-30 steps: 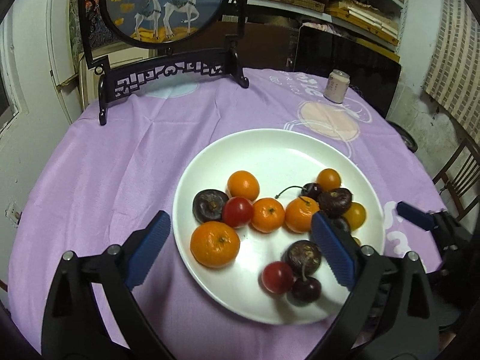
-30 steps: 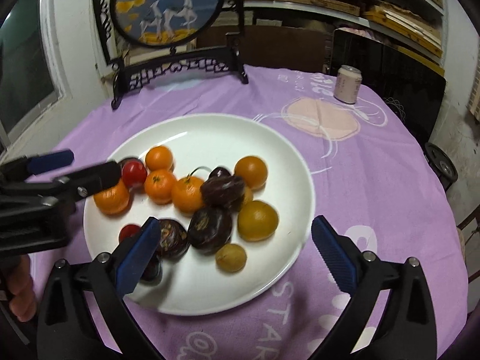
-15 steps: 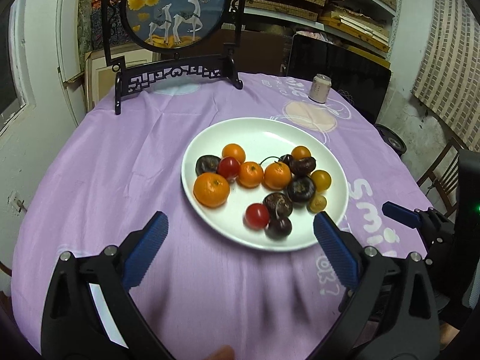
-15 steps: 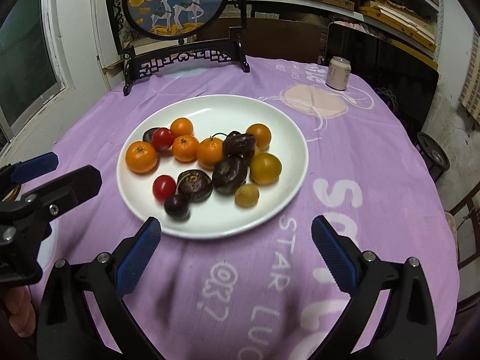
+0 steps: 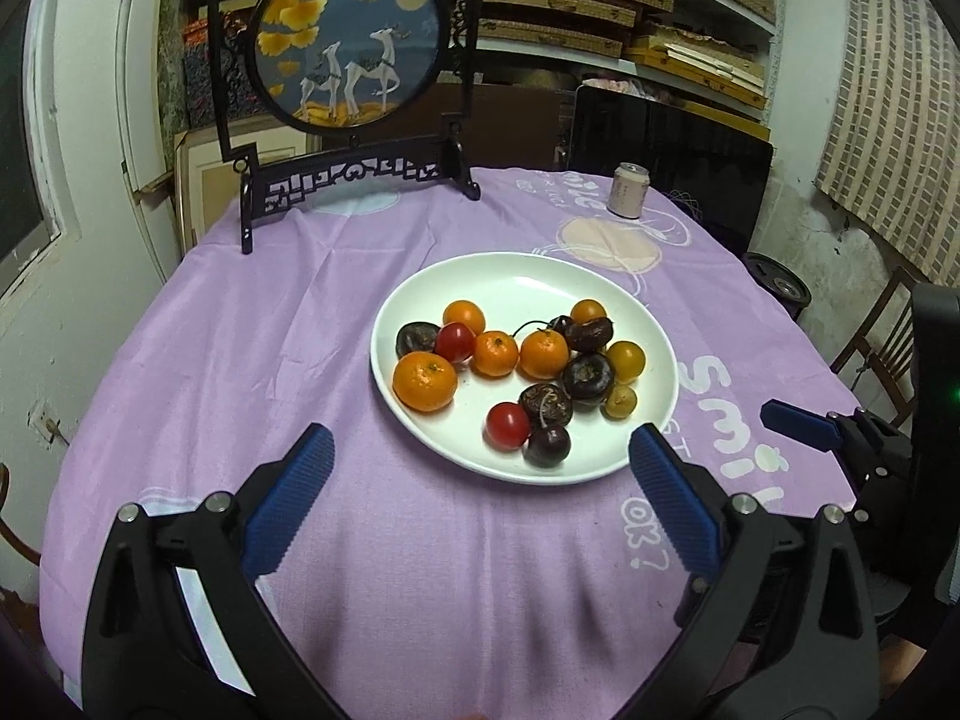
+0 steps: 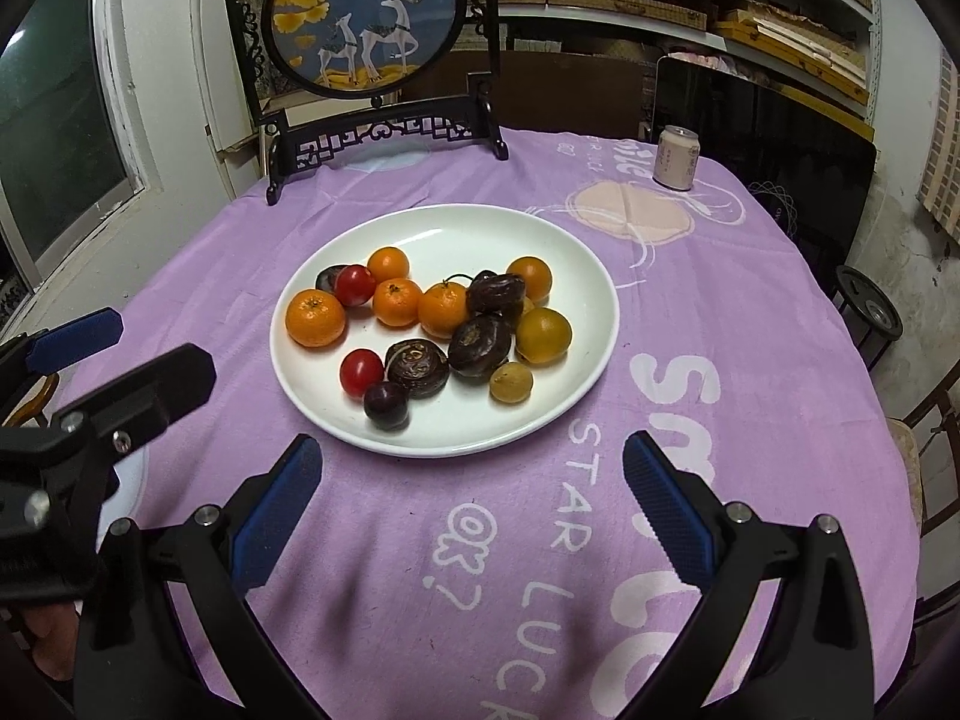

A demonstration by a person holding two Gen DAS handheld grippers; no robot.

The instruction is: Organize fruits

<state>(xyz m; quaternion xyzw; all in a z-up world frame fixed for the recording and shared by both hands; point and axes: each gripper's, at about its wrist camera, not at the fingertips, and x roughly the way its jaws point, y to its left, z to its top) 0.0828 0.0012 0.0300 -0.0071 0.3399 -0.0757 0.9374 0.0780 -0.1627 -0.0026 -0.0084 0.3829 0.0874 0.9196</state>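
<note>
- Your left gripper (image 5: 480, 480) hangs over the purple tablecloth (image 5: 240, 330), near the front edge of the plate. Its blue fingers (image 5: 288, 504) are wide apart and hold nothing.
- In the right camera you see that same gripper at the far left, beside the plate and not touching it.
- The white plate (image 6: 540, 240) sits in the middle of the table. All the fruit is on it.
- At the left of the plate is a big orange (image 6: 315, 319). Just behind it is a red tomato (image 6: 354, 284) that touches a dark plum (image 6: 327, 277).
- Three smaller oranges sit next: one at the back (image 6: 388, 263) and two side by side in the middle (image 6: 396, 302).
- Near the front edge are another red tomato (image 6: 361, 371) and a dark cherry (image 6: 386, 405), close together.
- Beside them, toward the right, are dark wrinkly fruits (image 6: 480, 345) in a bunch, touching each other.
- At the right of the bunch are an orange (image 6: 529, 277), a yellow fruit (image 6: 543, 335) and a small yellow one (image 6: 510, 382).
- Your right gripper (image 6: 468, 492) hangs over the cloth in front of the plate. Its fingers are wide apart and empty too.
- Far back on the right a can (image 6: 676, 157) stands up straight.
- At the back left stands a round picture of deer (image 6: 366, 18) in a black frame.
</note>
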